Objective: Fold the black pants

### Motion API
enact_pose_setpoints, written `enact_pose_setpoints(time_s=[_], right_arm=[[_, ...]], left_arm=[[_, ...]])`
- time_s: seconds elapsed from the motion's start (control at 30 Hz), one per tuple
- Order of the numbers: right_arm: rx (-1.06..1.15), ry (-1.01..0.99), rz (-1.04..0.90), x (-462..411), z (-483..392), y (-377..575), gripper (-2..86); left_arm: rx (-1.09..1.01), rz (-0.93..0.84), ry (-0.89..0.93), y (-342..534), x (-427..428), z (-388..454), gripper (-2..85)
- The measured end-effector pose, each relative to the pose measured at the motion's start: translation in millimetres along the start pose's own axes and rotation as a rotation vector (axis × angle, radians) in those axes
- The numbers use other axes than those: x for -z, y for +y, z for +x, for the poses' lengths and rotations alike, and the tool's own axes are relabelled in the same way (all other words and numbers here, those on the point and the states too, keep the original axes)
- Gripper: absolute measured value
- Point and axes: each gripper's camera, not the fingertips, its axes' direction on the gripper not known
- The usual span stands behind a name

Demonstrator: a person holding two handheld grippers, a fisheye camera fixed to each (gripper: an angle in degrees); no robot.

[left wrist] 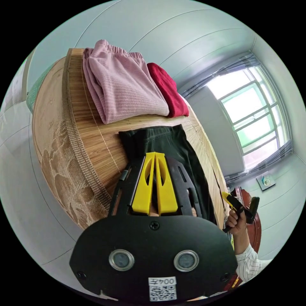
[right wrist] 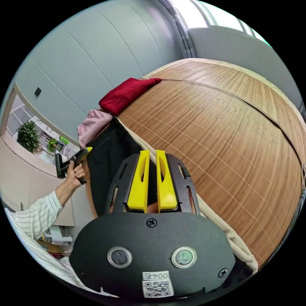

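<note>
While one woven bamboo mat (left wrist: 83, 134) covers the bed, the single pair of black pants (left wrist: 169, 143) lies along its edge and could slide off if tugged unevenly. Beyond sit one folded pink ribbed garment (left wrist: 124, 92) and one folded red cloth (left wrist: 167, 91). Two grippers: the left gripper (left wrist: 155, 154) has jaws together at the tips, the right gripper (right wrist: 152, 152) nearly together; whether either pinches fabric, I cannot tell.

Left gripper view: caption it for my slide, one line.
Left gripper, jaws together, over black pants on a bamboo mat, beside folded pink and red clothes.
</note>
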Motion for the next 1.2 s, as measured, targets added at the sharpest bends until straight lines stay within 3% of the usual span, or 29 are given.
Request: enact_pose_setpoints(time_s=[0.1,0.3,0.53,0.73,0.87,1.03,1.13,1.2], right_arm=[[0.065,0.130,-0.017,13,6,44,3.4],[0.157,0.268,-0.033,-2,8,73,3.8],[0.287,0.274,-0.071,-39,12,71,7.6],[0.296,0.269,-0.169,-63,42,71,1.6],[0.082,0.094,-0.145,-63,92,80,0.7],[-0.026,-0.095,-0.106,-57,132,101,5.0],[-0.153,-0.215,0.016,-25,168,129,6.1],[-0.163,-0.187,0.062,-2,181,156,5.9]], left_arm=[[-0.106,0.093,0.051,-5,22,46,0.1],[-0.417,-0.157,-0.020,3,-60,157,0.1],[-0.406,-0.216,-0.126,21,-131,180,0.1],[-0.306,-0.191,-0.063,23,-132,171,0.1],[-0.267,-0.221,-0.083,24,-140,173,0.1],[-0.243,-0.279,-0.137,26,-154,184,0.0],[-0.222,-0.215,-0.114,25,-143,190,0.0],[-0.211,-0.154,-0.075,25,-129,196,0.0]])
